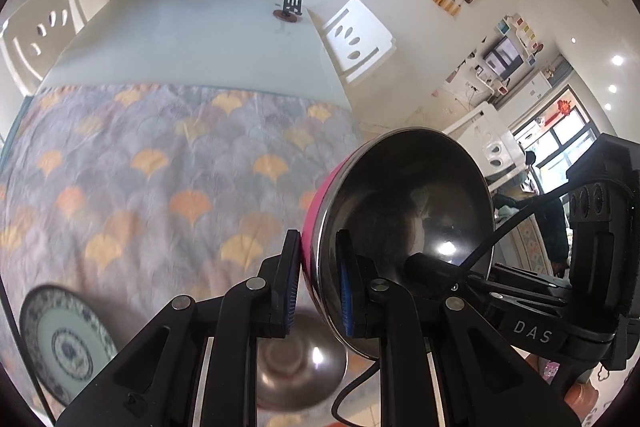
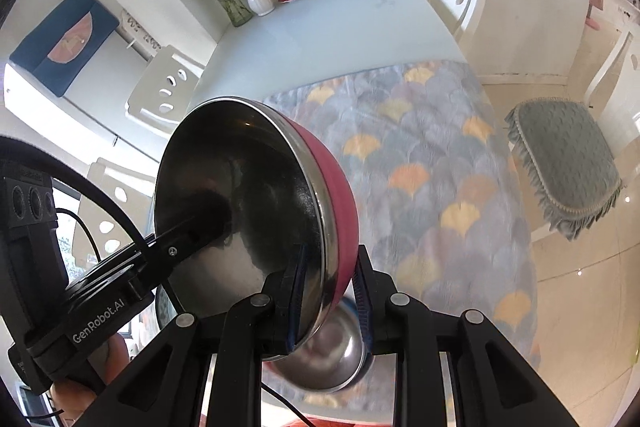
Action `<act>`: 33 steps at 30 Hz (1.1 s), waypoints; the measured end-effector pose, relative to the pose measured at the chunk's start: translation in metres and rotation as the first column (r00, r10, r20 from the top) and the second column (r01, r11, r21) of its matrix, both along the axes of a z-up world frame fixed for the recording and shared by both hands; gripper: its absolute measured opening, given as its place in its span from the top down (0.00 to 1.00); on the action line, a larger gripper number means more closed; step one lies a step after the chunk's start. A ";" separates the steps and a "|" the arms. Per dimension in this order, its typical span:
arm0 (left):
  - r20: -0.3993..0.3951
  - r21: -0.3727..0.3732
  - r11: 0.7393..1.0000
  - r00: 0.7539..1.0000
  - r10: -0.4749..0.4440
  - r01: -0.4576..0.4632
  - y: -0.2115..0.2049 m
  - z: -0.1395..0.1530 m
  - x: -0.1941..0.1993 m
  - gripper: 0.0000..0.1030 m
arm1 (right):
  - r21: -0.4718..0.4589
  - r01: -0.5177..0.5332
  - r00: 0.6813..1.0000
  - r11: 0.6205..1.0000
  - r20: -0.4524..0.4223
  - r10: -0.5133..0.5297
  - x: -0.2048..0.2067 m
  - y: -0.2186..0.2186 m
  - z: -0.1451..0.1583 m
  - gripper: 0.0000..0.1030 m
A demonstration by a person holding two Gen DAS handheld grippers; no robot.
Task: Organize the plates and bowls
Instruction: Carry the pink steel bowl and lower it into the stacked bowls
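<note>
The left gripper point(image 1: 316, 283) pinched the rim of a pink bowl point(image 1: 404, 227), fingers pressed on its wall. The right gripper point(image 2: 328, 299) pinched the opposite rim. The bowl hung tilted above a steel bowl point(image 1: 300, 367) on the surface point(image 1: 180, 35).

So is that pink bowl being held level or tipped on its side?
Tipped on its side: the pink bowl hangs rim-down between the left gripper and right gripper, empty.

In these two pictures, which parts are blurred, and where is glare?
Left wrist view: the patterned cloth is smeared, the pink bowl stays sharp with a bright glint inside. Right wrist view: the cloth is blurred too, and window light washes out the left edge.
</note>
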State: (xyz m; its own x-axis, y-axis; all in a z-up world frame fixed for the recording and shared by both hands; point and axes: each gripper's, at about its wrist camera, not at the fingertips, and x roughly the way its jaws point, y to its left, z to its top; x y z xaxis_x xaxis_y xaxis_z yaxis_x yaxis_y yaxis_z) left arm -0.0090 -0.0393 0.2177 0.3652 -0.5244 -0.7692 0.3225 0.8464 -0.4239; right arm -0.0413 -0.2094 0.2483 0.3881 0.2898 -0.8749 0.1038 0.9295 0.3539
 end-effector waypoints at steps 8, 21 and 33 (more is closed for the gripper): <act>-0.033 0.031 0.999 0.999 -0.012 0.013 0.015 -0.014 -0.041 0.86 | 0.033 0.011 0.998 0.999 -0.062 -0.009 -0.043 0.018 -0.020 0.77; -0.152 0.035 0.999 0.988 0.037 -0.032 0.032 -0.074 -0.068 0.86 | 0.088 0.024 0.969 0.996 -0.246 -0.002 -0.067 0.031 -0.089 0.77; -0.206 0.054 0.998 0.978 0.024 -0.013 0.027 -0.101 -0.067 0.86 | 0.102 0.047 0.954 0.994 -0.301 -0.014 -0.062 0.023 -0.115 0.77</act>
